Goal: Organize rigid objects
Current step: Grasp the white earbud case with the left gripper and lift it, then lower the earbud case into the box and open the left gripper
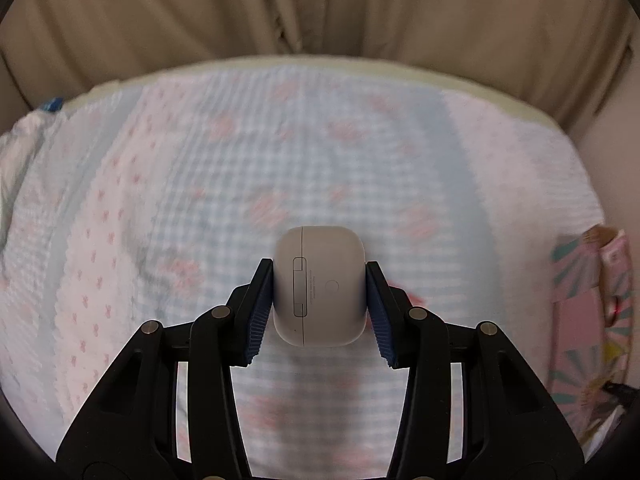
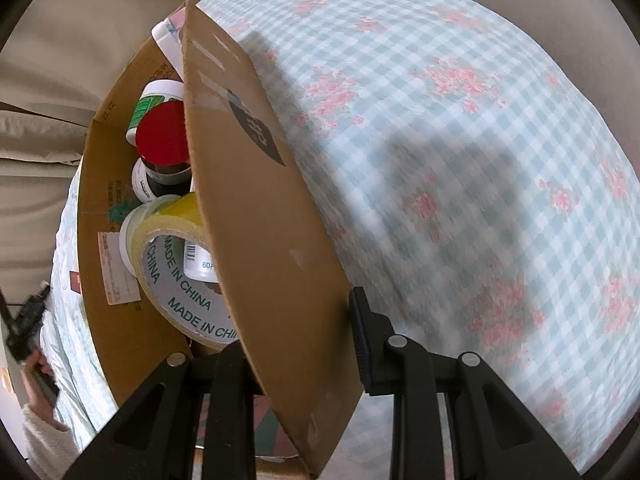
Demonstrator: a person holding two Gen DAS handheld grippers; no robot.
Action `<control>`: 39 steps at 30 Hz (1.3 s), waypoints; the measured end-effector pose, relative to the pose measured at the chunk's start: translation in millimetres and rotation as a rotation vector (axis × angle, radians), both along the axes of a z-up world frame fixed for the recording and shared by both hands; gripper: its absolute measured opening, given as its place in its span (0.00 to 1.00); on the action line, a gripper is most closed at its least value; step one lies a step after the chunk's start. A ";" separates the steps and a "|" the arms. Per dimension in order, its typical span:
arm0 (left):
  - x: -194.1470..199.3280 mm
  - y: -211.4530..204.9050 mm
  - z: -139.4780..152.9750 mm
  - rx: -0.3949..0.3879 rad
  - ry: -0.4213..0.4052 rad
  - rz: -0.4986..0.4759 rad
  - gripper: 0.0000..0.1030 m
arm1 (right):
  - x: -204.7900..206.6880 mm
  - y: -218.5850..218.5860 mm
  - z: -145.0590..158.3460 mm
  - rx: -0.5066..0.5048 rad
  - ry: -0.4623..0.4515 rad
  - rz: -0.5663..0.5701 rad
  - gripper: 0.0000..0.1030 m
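My left gripper is shut on a white earbud case, held above a bed with a blue gingham, pink-flowered cover. In the right wrist view my right gripper is closed on the wall of a cardboard box; the right finger sits outside the wall and the left finger is hidden behind it. Inside the box lie a roll of yellow tape, a red-lidded jar and a white tub with a green label.
Beige curtains hang behind the bed. A pink patterned box stands at the right edge of the left wrist view. A person's hand holding a dark device shows at the far left of the right wrist view.
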State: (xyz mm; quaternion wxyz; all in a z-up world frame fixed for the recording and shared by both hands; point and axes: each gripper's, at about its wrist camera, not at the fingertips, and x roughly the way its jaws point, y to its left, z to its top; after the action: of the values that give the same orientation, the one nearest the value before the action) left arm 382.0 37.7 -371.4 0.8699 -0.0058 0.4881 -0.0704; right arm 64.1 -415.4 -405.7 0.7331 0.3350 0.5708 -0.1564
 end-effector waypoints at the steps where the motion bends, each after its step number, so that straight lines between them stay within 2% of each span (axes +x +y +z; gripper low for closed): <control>1: -2.6 -9.9 12.6 -0.005 -0.012 -0.010 0.40 | 0.1 -0.5 -0.2 0.004 -0.003 0.000 0.24; 7: -24.4 -78.7 74.5 -0.050 -0.066 -0.068 0.40 | 2.3 -3.7 -1.2 0.014 -0.008 0.034 0.24; 10: -37.5 -120.2 95.2 -0.076 -0.084 -0.099 0.40 | 3.0 -4.9 -2.3 0.019 -0.009 0.048 0.24; 16: -68.1 -210.7 107.3 -0.136 -0.077 -0.176 0.40 | 4.8 -7.8 -4.7 0.026 -0.013 0.061 0.24; 20: -88.5 -273.4 94.0 -0.167 -0.037 -0.229 0.40 | 6.2 -8.1 -6.4 0.028 -0.016 0.087 0.24; 27: -120.1 -355.1 38.5 -0.163 0.076 -0.315 0.40 | 10.5 -8.7 -8.4 0.028 -0.019 0.136 0.24; 34: -145.0 -384.3 -16.6 -0.115 0.187 -0.344 0.40 | 9.7 -14.0 -11.6 0.034 -0.022 0.147 0.24; 39: -157.1 -383.9 -20.1 -0.075 0.192 -0.342 0.40 | 4.6 -14.2 -10.4 0.037 -0.025 0.150 0.24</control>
State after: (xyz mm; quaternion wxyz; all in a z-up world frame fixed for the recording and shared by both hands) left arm 224.9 -346.2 -391.5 0.7938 0.0381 0.5599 -0.2346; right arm 68.7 -429.7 -416.1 0.7435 0.3067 0.5880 -0.0863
